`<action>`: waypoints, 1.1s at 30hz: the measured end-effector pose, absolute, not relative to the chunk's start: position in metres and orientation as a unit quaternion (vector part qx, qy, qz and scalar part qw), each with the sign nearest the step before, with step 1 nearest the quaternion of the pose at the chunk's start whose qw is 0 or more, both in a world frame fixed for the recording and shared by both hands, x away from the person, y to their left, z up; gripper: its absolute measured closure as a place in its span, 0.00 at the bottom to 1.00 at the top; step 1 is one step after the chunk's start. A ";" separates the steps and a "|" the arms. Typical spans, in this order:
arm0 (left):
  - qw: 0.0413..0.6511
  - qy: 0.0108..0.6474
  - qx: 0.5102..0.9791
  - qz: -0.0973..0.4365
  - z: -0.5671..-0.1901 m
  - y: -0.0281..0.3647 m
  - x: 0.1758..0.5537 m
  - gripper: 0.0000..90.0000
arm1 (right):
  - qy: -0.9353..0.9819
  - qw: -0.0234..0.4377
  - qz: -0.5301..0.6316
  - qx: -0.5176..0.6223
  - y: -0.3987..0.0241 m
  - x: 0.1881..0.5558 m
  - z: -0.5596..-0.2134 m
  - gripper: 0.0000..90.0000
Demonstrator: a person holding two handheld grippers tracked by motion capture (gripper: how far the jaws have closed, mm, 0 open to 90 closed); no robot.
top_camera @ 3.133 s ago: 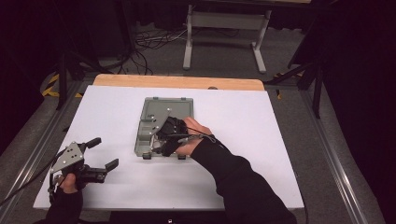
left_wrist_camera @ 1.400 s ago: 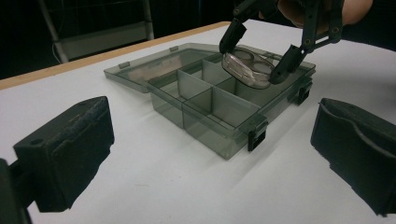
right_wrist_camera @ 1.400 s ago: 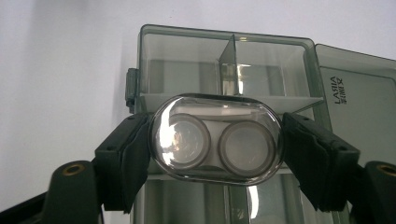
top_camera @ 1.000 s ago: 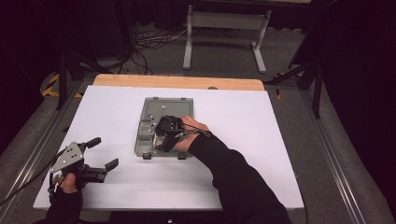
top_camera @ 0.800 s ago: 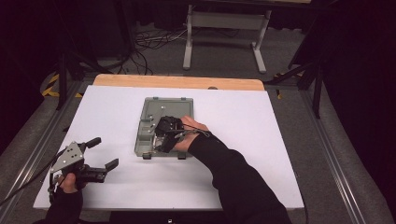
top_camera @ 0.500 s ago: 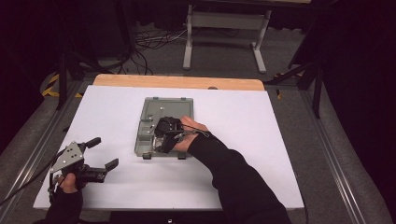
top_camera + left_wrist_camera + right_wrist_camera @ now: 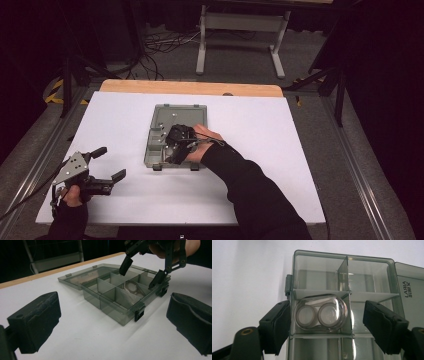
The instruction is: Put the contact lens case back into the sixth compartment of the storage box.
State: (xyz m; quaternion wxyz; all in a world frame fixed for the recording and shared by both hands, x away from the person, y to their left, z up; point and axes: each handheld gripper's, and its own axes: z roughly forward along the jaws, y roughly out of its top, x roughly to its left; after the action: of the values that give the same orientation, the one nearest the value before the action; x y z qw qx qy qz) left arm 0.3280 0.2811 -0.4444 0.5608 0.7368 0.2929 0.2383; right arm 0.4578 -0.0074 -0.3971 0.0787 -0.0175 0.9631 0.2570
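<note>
Jaws of the right gripper [image 7: 172, 150] have just been opening over the grey compartment box [image 7: 172, 116]; both hands are unmoved. The left gripper [image 7: 112, 322] is seen released, box ahead. The contact lens case [image 7: 320, 312] is released in a middle compartment.

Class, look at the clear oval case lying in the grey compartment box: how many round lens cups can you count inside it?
2: inside the clear oval plastic case in a middle compartment of the grey translucent box, the left round cup and the right round cup sit side by side.
</note>
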 end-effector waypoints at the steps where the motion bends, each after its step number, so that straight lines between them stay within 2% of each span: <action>1: 0.561 0.293 0.737 0.238 -0.444 0.281 0.328 0.00 | 0.963 0.079 0.258 -0.017 -0.008 0.458 -0.397 0.26; 6: 0.561 0.292 0.737 0.238 -0.445 0.281 0.328 0.00 | 0.960 0.082 0.266 -0.014 -0.009 0.457 -0.394 0.21; 8: 0.561 0.292 0.737 0.238 -0.445 0.281 0.328 0.00 | 0.959 0.085 0.270 -0.014 -0.010 0.457 -0.393 0.16; 11: 0.560 0.292 0.738 0.239 -0.444 0.281 0.328 0.00 | 0.956 0.086 0.282 -0.009 -0.011 0.458 -0.390 0.05; 13: 0.561 0.292 0.737 0.237 -0.445 0.281 0.328 0.00 | 0.953 0.085 0.290 -0.007 -0.013 0.459 -0.388 0.02; 33: 0.560 0.293 0.738 0.238 -0.444 0.281 0.328 0.00 | 0.939 0.102 0.329 0.001 -0.028 0.449 -0.363 0.00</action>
State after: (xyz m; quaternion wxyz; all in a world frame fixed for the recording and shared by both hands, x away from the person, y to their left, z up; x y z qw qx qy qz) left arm 0.3275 0.2805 -0.4443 0.5597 0.7378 0.2928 0.2380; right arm 0.4492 -0.0277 -0.3633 0.1023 0.0011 0.9389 0.3288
